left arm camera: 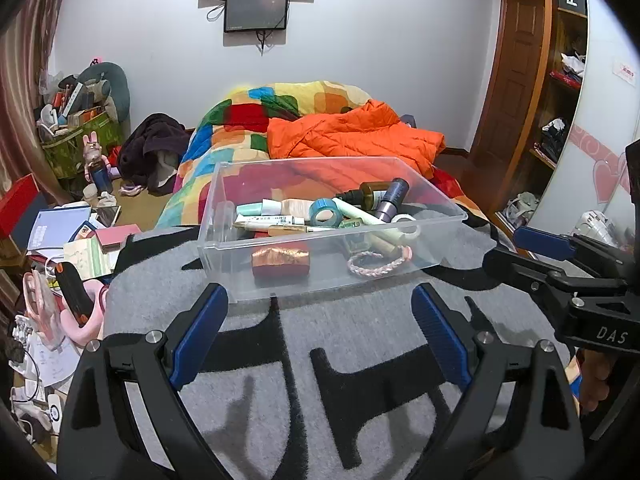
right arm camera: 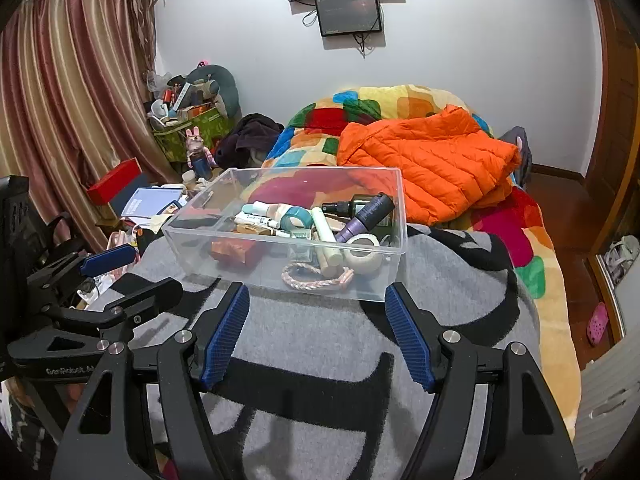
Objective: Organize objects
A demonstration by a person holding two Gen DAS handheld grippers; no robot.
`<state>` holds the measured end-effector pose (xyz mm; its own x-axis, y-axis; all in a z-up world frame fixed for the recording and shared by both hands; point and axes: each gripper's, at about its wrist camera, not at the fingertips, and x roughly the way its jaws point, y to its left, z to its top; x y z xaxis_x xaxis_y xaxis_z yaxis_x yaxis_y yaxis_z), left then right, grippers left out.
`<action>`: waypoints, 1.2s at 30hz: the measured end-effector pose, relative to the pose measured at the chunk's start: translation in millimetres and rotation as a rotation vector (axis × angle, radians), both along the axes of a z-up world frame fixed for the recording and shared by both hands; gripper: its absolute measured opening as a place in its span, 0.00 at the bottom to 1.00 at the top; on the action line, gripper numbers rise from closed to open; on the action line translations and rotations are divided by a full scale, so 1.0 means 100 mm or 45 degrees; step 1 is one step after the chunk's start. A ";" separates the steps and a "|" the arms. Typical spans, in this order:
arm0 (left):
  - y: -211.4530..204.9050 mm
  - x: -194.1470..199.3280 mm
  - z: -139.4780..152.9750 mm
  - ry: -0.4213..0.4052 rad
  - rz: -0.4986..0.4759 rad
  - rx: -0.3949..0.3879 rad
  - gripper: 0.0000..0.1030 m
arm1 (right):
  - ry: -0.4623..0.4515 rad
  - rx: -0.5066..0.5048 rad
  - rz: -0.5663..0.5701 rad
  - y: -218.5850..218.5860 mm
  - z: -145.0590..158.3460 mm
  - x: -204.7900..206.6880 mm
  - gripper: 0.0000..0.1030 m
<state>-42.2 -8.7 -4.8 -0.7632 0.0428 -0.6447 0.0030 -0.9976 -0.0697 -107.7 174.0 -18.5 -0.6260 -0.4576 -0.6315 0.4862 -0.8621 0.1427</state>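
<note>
A clear plastic box [left arm camera: 224, 240] [right arm camera: 394, 216] stands on a grey and black blanket [left arm camera: 360, 340] [right arm camera: 320, 340] on the bed. It holds several small items: pens, a teal tape roll [left arm camera: 324, 210] [right arm camera: 296, 218], a purple tube [left arm camera: 392, 198] [right arm camera: 366, 216], a red-gold packet [left arm camera: 281, 262] [right arm camera: 234, 250], a pink braided bracelet [left arm camera: 378, 262] [right arm camera: 316, 278] and a white tape roll [right arm camera: 362, 254]. My left gripper [left arm camera: 320, 292] is open and empty just in front of the box. My right gripper [right arm camera: 316, 292] is open and empty, also just short of the box; it shows at the right in the left wrist view [left arm camera: 520, 252].
An orange jacket [left arm camera: 352, 132] [right arm camera: 432, 160] lies on a multicoloured quilt [left arm camera: 248, 120] behind the box. Books, boxes and clutter [left arm camera: 60, 240] cover the floor to the left. A wooden shelf [left arm camera: 560, 80] stands at the right. Curtains [right arm camera: 60, 100] hang at the left.
</note>
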 end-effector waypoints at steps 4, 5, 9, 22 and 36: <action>0.00 -0.01 -0.01 -0.003 -0.001 -0.001 0.91 | 0.000 -0.005 0.000 0.00 0.00 -0.01 0.65; 0.01 -0.01 -0.01 -0.002 0.000 -0.001 0.91 | -0.001 -0.006 0.000 0.00 -0.01 -0.01 0.65; 0.01 -0.01 -0.01 -0.001 0.001 -0.002 0.91 | -0.001 0.002 0.000 0.00 -0.01 0.01 0.65; 0.00 -0.02 0.01 -0.002 -0.001 -0.001 0.92 | 0.002 0.001 0.007 -0.05 0.00 0.05 0.65; 0.00 -0.01 0.00 -0.008 0.000 0.008 0.94 | 0.001 0.002 0.009 -0.05 0.01 0.06 0.65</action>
